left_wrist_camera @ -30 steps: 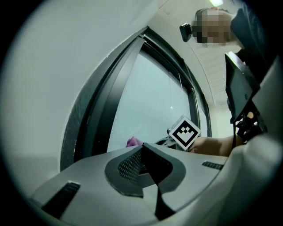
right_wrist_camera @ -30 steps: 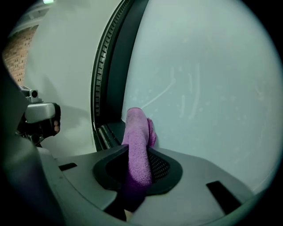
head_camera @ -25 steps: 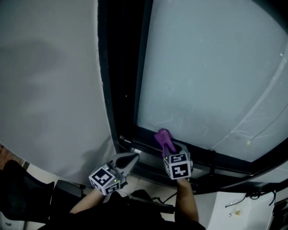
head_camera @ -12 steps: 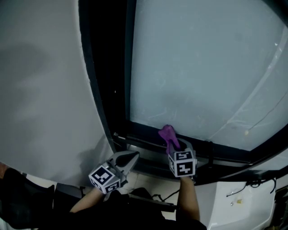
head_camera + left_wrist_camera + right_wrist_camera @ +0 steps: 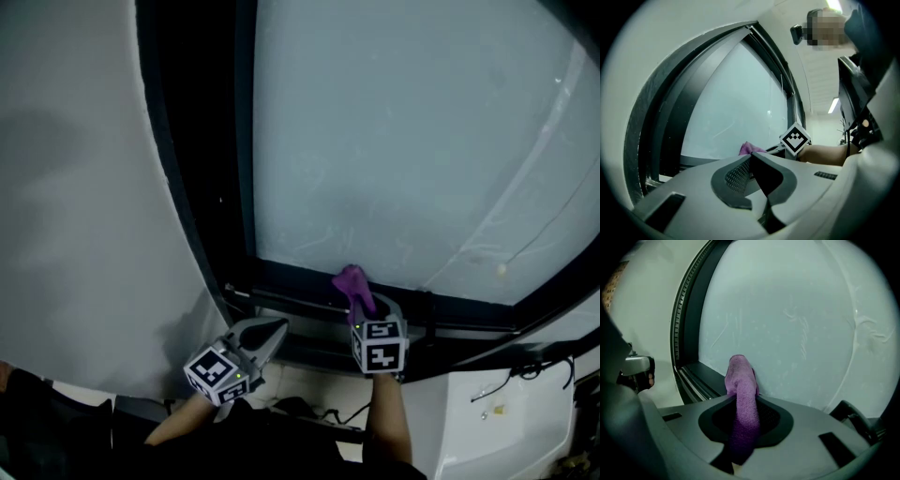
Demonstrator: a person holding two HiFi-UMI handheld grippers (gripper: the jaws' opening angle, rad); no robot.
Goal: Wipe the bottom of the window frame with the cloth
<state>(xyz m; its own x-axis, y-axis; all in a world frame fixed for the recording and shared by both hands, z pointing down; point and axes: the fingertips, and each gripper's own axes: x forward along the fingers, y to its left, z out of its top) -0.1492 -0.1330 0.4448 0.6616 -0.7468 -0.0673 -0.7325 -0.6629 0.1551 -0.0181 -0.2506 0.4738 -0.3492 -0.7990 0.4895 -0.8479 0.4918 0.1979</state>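
The right gripper (image 5: 362,305) (image 5: 743,404) is in the low middle of the head view. Its jaws are closed tight on the purple cloth (image 5: 351,281) (image 5: 740,378). The cloth runs up between the jaws and sticks out past their tips. Its bunched end sits where the glass (image 5: 394,141) meets the dark bottom of the window frame (image 5: 291,279). It seems to touch the glass there.

The left gripper (image 5: 275,330) (image 5: 751,159) is lower and to the left of the right one, just beside the white wall (image 5: 75,187). Its jaws are closed together with nothing between them. It does not touch the cloth. In the left gripper view, the cloth (image 5: 749,148) is a small purple bit past the jaw tips, at the foot of the glass.
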